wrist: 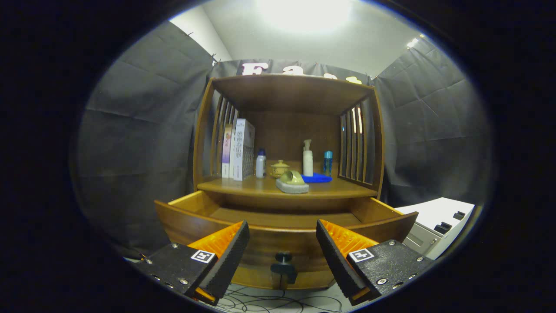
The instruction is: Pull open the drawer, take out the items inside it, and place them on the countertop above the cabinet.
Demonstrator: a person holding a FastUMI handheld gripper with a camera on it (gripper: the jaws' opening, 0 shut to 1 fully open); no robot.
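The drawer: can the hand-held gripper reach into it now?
Probably yes. The drawer is pulled out with its top uncovered, and the hand-held gripper is open just before its front, above the knob; nothing stands between.

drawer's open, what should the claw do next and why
Probably pull back a little from the drawer. It stands pulled out, the part of its floor that shows looks bare, and a sponge with a green thing on it already lies on the countertop. The claw hangs open, holding nothing, its fingers either side of the knob.
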